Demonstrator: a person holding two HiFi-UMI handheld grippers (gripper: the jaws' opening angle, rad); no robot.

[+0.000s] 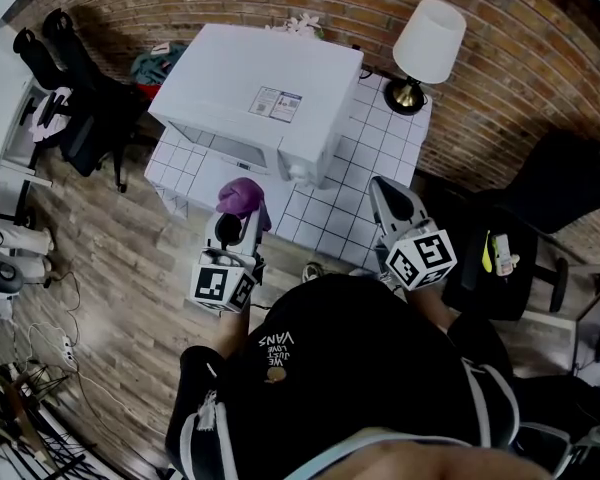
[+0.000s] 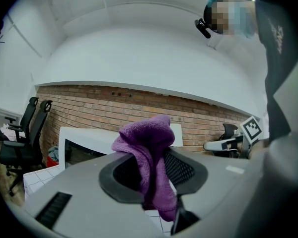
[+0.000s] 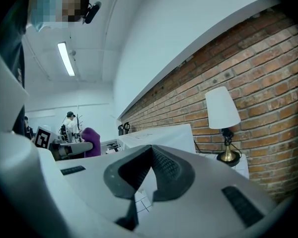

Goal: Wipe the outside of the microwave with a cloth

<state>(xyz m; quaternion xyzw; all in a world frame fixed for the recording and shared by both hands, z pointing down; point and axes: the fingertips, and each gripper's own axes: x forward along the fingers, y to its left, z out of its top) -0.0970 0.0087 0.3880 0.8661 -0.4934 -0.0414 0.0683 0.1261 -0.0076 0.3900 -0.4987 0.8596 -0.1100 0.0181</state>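
- The microwave (image 1: 255, 98) is white and sits at the back of the tiled worktop (image 1: 352, 203), close to the brick wall. A table lamp (image 1: 427, 46) stands near its right rear corner.
- The purple cloth (image 1: 242, 198) is not on it yet. It is held bunched in the air in front of the lower edge of the door, apart from the casing.
- The left tongs (image 2: 150, 168) are clamped on that cloth, with a wad standing above the tips and a tail hanging below them.
- The right tongs (image 3: 151, 152) are closed tip to tip on nothing, held to the right over the worktop and clear of the microwave.
- Judged from this, no wiping is under way, and the step in hand is bringing the cloth to a first face.
- To do it well, lead with the wad so that fabric, not the hard tips, meets the casing. Press lightly and run long overlapping strokes across the top, then over the door and sides.
- The grip looks narrow, so a hard drag could pull the cloth free. The empty tongs could steady the casing against sliding.
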